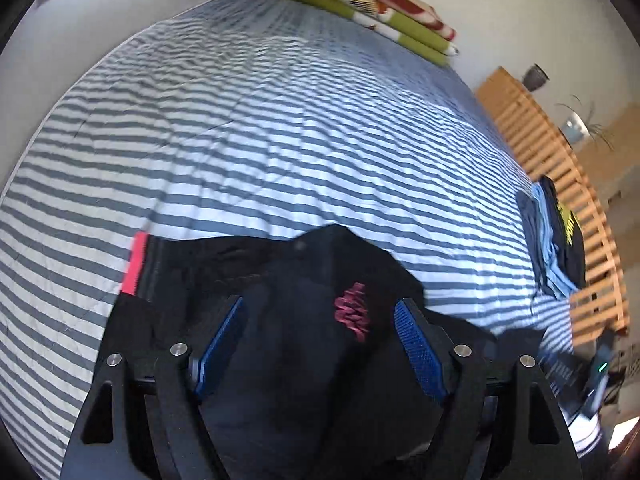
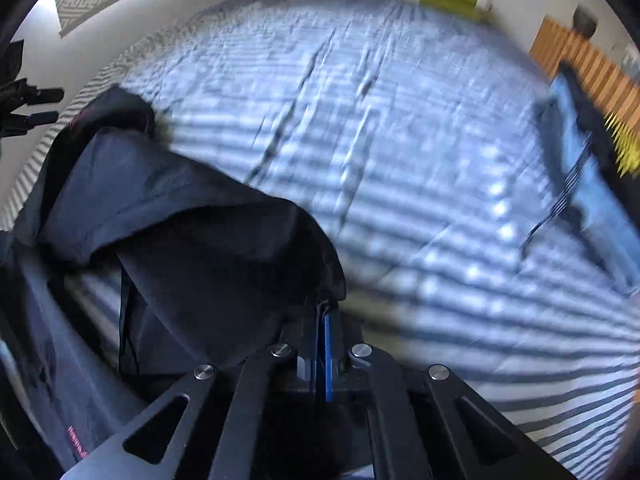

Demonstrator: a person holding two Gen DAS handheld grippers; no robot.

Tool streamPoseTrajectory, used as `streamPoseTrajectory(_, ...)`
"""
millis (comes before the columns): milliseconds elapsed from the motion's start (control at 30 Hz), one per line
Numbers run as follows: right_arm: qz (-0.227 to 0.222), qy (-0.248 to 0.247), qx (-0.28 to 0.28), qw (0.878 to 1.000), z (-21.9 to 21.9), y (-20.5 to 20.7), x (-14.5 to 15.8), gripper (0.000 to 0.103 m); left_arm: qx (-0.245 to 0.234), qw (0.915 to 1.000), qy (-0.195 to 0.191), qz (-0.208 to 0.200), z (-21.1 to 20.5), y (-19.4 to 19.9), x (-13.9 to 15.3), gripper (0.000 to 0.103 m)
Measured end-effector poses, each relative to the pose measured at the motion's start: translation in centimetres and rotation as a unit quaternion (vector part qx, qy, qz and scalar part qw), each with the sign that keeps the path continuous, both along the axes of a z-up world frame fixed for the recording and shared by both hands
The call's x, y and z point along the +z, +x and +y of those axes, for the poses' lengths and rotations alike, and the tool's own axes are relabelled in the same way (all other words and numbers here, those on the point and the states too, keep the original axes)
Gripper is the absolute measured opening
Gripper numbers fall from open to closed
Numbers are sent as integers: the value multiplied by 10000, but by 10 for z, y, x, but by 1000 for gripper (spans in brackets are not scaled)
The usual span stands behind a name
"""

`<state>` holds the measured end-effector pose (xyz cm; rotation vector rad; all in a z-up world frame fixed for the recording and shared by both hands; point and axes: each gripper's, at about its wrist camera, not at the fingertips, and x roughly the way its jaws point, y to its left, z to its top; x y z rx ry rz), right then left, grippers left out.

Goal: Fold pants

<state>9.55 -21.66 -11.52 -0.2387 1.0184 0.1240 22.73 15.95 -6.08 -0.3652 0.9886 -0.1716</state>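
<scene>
The right gripper (image 2: 324, 320) is pinching the black pants (image 2: 192, 240); the left gripper (image 1: 320, 336) is gaping wide around their unreadable pink logo (image 1: 353, 312).

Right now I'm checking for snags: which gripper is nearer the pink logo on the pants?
Left. The pink logo sits on the black pants between the open left gripper fingers. The right gripper pinches plain cloth; no logo near its fingers.

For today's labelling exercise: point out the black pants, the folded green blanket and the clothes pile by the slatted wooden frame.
black pants (image 1: 352, 312): left wrist view, on the pink logo.
folded green blanket (image 1: 372, 0): left wrist view, on its top surface.
clothes pile (image 1: 560, 232): left wrist view, on the dark top garment.
</scene>
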Motion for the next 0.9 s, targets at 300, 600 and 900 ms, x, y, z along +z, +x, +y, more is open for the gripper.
streamPoseTrajectory(300,-2911,-1213,494,9477,37,-50,149,3,77,9998,-89,-157,7,-36,18,79)
streamPoseTrajectory(600,-73,-991,212,9948,-40,-94,21,48,129,9996,268,2,24,-48,8,79)
streamPoseTrajectory(900,222,901,-1213,9883,-118,-7,24,52,1130,9924,-99,477,113,0,-30,79)
